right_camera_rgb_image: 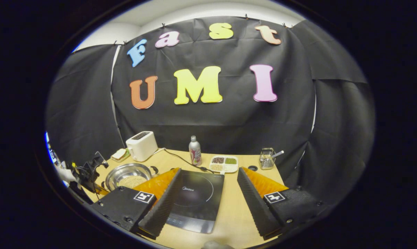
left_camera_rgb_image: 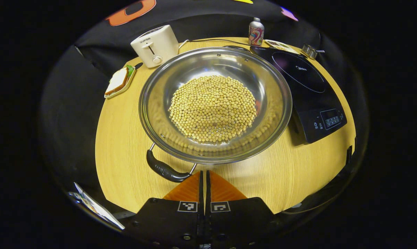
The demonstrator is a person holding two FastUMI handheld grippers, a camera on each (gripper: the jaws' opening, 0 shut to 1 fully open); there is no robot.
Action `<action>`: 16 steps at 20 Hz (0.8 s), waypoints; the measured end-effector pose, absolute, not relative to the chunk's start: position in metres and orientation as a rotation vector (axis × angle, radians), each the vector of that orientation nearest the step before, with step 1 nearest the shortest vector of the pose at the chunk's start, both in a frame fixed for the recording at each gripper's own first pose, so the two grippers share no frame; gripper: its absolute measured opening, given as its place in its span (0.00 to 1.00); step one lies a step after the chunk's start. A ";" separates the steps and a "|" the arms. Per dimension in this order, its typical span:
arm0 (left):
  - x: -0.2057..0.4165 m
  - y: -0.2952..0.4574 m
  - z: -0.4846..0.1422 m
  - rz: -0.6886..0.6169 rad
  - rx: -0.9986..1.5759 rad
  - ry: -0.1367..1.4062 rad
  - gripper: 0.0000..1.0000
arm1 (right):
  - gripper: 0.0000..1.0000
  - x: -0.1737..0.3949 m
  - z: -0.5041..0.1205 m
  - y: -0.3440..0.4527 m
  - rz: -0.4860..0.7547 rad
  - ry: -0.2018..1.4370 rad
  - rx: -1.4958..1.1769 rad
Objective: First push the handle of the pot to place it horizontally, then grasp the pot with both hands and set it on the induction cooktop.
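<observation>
A wide steel pot full of pale beans rests on the round wooden table. Its black handle points toward me, angled left of my fingers. My left gripper is shut with nothing held, its tips just right of the handle's end and near the pot's rim. The black induction cooktop lies right of the pot. In the right gripper view, my right gripper hangs open above the cooktop, with the pot at the left and the other gripper in a hand beyond it.
A white toaster and a sandwich on a small tray stand behind the pot at the left. A drink bottle, a divided snack tray and a wire holder line the back edge. A cable runs to the cooktop.
</observation>
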State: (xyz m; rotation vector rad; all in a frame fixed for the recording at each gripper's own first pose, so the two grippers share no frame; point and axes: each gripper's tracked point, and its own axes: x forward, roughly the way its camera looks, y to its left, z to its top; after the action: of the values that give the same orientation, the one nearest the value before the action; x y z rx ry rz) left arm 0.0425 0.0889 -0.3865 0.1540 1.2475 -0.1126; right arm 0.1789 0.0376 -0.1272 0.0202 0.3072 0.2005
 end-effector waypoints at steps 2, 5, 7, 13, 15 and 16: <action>0.042 0.094 -0.385 -0.103 0.156 1.245 0.00 | 1.00 0.179 -0.127 0.038 0.201 0.309 0.020; 0.050 0.109 -0.385 -0.081 0.155 1.242 0.00 | 1.00 0.178 -0.128 0.038 0.198 0.307 0.020; 0.053 0.116 -0.386 -0.065 0.134 1.239 0.00 | 1.00 0.179 -0.127 0.035 0.190 0.308 0.017; 0.067 0.136 -0.387 -0.034 0.123 1.233 0.00 | 1.00 0.180 -0.125 0.026 0.164 0.301 0.005; 0.071 0.143 -0.388 -0.030 0.132 1.230 0.00 | 1.00 0.179 -0.125 0.025 0.158 0.302 0.007; 0.075 0.147 -0.389 -0.026 0.132 1.229 0.00 | 1.00 0.179 -0.125 0.026 0.157 0.303 0.006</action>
State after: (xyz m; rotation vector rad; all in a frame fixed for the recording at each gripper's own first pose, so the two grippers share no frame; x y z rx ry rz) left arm 0.0745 0.1469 -0.3889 0.1318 1.2289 -0.0257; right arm 0.1788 0.0256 -0.1247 0.0061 0.3034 0.1573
